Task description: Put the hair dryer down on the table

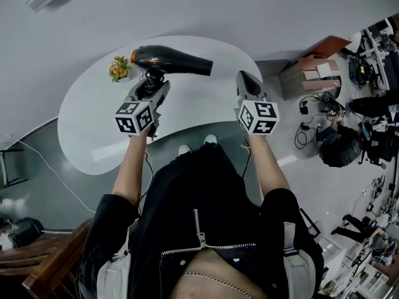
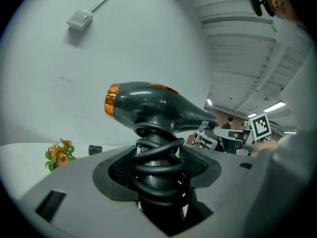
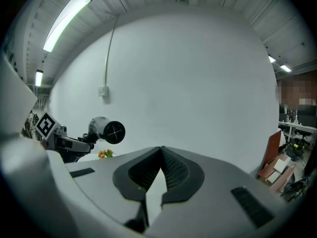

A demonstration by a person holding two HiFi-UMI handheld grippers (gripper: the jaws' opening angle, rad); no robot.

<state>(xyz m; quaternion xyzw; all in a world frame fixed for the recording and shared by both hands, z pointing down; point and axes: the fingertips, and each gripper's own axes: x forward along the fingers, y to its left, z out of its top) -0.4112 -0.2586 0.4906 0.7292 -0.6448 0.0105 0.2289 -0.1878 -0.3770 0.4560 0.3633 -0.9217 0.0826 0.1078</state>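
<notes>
**Hair dryer held up over the far side of the table**

The left hand-held gripper (image 1: pixel 151 83) is clamped on the handle of the hair dryer (image 1: pixel 171 61). In the left gripper view its jaws press in from both sides on the handle, which has the black cord (image 2: pixel 158 158) wound round it in several loops. The handle stands upright between the pads. The dark grey barrel lies across the top of it, with the orange-ringed rear end toward the table's left side and the nozzle toward its right. The dryer is over the far half of the white oval table (image 1: pixel 93 126). It is carried in the air and does not rest on the table top.

The right hand-held gripper (image 1: pixel 246 78) hangs over the right part of the table, apart from the dryer. Its jaws are closed on nothing, their tips meeting, with only a thin slit lower down between the pads. From its own view the nozzle's round mouth faces it.

A small pot of orange flowers (image 1: pixel 119 68) stands on the table's far left part, just beside the dryer's rear end. The person stands at the table's near edge, both forearms reaching out over it.
</notes>
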